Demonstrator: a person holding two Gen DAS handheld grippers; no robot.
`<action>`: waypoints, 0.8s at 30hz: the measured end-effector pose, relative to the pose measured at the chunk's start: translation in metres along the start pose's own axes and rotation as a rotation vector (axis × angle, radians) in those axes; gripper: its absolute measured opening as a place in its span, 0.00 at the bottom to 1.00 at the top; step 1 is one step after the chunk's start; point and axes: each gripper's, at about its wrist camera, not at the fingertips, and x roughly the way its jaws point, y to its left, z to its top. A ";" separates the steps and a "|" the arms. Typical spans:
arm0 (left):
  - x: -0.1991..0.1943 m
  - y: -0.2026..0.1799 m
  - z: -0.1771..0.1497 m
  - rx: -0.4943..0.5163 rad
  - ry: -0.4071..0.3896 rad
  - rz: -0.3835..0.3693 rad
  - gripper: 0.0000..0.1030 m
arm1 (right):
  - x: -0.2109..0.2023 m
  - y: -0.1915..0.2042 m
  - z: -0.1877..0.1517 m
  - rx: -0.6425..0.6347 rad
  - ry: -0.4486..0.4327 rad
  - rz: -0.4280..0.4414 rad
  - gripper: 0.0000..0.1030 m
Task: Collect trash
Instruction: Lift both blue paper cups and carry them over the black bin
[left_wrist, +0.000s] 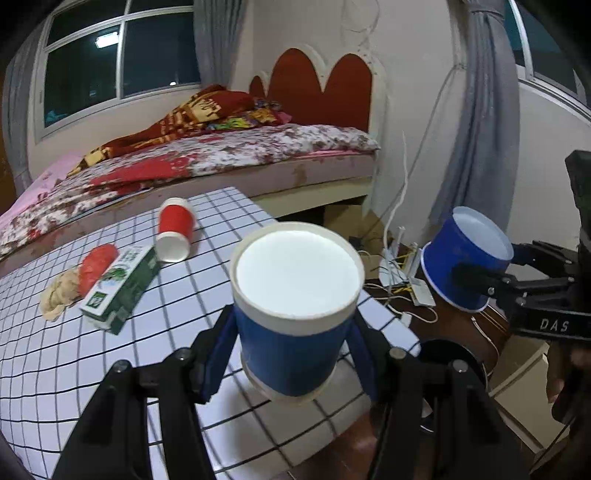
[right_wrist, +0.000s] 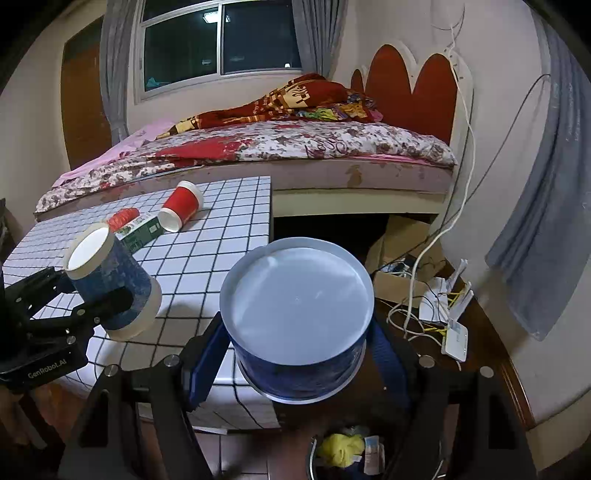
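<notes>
- My left gripper (left_wrist: 295, 354) is a black metal frame with round silver screws and flat blue pads (left_wrist: 218, 358).
- My right gripper (right_wrist: 299, 354) looks the same; its side carries white letters "DAS".
- The left's base reads "GenRobot.AI" in white.
</notes>
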 end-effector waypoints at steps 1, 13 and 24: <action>0.000 -0.004 0.000 0.004 0.000 -0.005 0.58 | -0.002 -0.003 -0.002 0.003 0.001 -0.003 0.74; 0.009 -0.066 -0.002 0.086 0.020 -0.096 0.58 | -0.017 -0.053 -0.040 0.059 0.048 -0.060 0.74; 0.026 -0.129 -0.012 0.156 0.066 -0.199 0.58 | -0.032 -0.110 -0.079 0.147 0.085 -0.108 0.74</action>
